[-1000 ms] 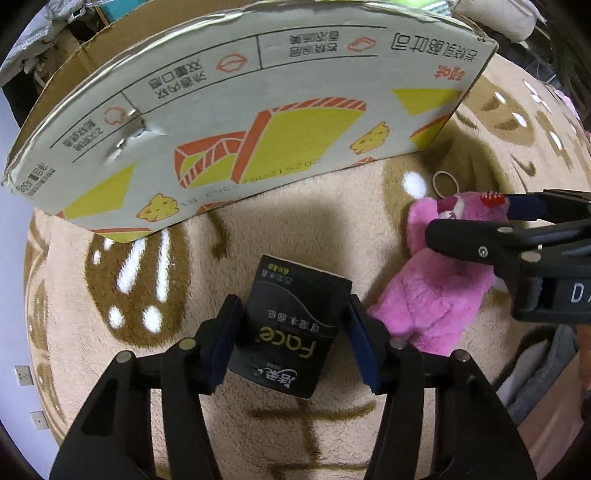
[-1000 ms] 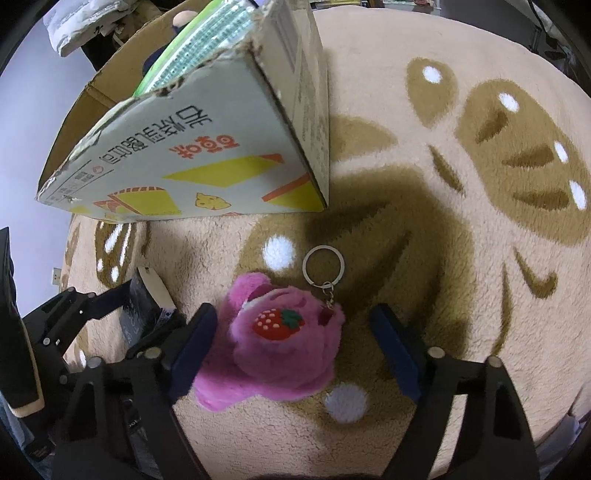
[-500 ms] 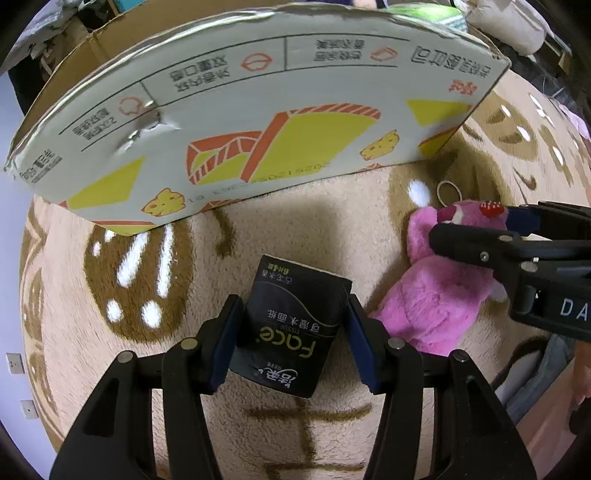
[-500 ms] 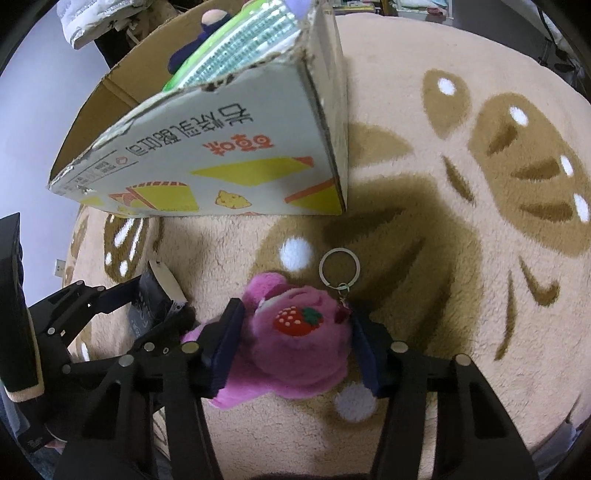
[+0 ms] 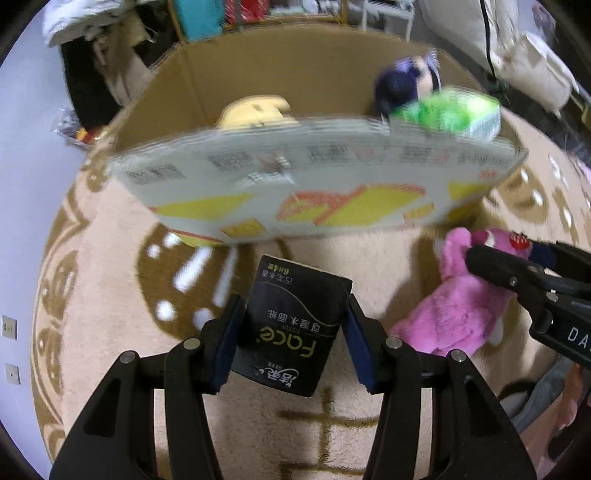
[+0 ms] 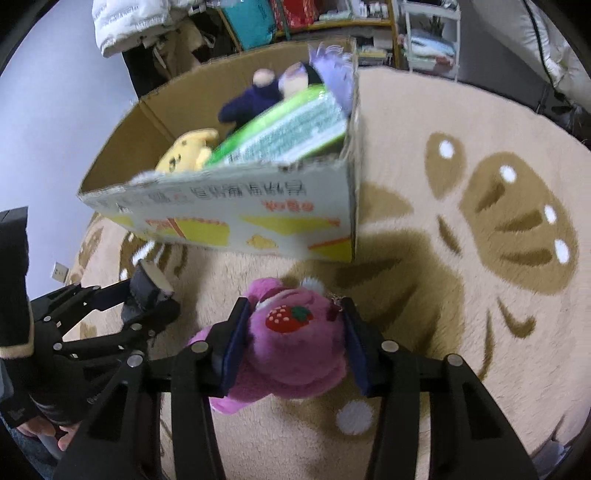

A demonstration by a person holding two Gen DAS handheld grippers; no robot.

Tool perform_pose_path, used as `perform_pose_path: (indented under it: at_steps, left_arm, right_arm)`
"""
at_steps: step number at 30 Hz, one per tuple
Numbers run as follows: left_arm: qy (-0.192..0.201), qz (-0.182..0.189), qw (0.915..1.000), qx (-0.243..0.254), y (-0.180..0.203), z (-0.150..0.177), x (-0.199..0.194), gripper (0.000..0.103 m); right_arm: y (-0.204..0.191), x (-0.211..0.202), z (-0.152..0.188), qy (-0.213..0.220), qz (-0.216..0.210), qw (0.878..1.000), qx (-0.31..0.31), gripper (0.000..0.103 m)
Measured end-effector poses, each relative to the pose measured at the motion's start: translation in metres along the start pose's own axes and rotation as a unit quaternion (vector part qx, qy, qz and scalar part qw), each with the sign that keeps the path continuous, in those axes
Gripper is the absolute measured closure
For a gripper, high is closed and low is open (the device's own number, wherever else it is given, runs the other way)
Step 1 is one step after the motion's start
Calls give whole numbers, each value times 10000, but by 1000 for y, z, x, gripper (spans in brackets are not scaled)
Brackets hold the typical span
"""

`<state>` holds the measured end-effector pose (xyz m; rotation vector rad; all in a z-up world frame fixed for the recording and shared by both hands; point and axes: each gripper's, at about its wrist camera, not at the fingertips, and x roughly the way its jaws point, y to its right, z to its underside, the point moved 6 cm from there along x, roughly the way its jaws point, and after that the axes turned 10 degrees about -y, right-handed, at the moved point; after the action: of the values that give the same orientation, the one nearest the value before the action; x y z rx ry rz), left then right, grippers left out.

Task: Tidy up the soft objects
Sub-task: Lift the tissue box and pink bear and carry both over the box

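My left gripper (image 5: pixel 291 332) is shut on a black tissue pack (image 5: pixel 291 325) and holds it above the beige rug, in front of the cardboard box (image 5: pixel 314 184). My right gripper (image 6: pixel 293 332) is shut on a pink plush bear (image 6: pixel 291 343) with a strawberry on its head, also lifted off the rug. The bear (image 5: pixel 461 295) and right gripper show at the right of the left wrist view. The left gripper with the pack (image 6: pixel 147 295) shows at the left of the right wrist view. The open box (image 6: pixel 240 221) holds a yellow plush (image 6: pixel 188 151), a dark doll (image 6: pixel 255 99) and a green pack (image 6: pixel 284 133).
The beige rug (image 6: pixel 480 258) with brown patterns spreads all around. Shelves and clutter (image 6: pixel 295 22) stand behind the box. A white jacket (image 6: pixel 140 22) hangs at the back left. Grey cloth (image 5: pixel 535 398) lies at the right edge of the left wrist view.
Both grippers have risen with their loads, so the box's inside now shows. My right gripper closed on the pink bear and lifted it off the rug.
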<state>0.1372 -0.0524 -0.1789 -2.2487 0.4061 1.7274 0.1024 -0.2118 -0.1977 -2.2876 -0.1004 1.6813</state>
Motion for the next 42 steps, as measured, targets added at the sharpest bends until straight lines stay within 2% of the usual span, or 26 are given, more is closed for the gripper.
perform_pose_path:
  at_steps: [6, 12, 16, 20, 25, 33, 42]
  left_arm:
    - [705, -168, 9966, -399, -22, -1, -41, 51]
    - [1517, -252, 9868, -518, -18, -2, -90, 51]
    - [1990, -338, 9782, -481, -14, 1, -114, 51]
    - [2482, -498, 9663, -468, -14, 5, -140, 51]
    - [2998, -594, 9512, -417, -15, 7, -172, 51]
    - [3523, -641, 9324, -484, -21, -5, -215, 51]
    - [4016, -802, 9107, -540, -22, -37, -256, 51]
  right_arm:
    - [-2, -34, -3, 701, -2, 9975, -48, 52]
    - [-8, -66, -5, 1357, -24, 9905, -202, 52]
    - [-14, -87, -7, 1802, 8, 9832, -300, 52]
    - [-20, -115, -7, 2311, 85, 9720, -422, 52]
    - [-25, -141, -11, 2696, 59, 9617, -490, 52]
    - [-31, -179, -28, 3112, -5, 9483, -621, 52]
    - [-33, -213, -60, 3507, -83, 9340, -674, 52]
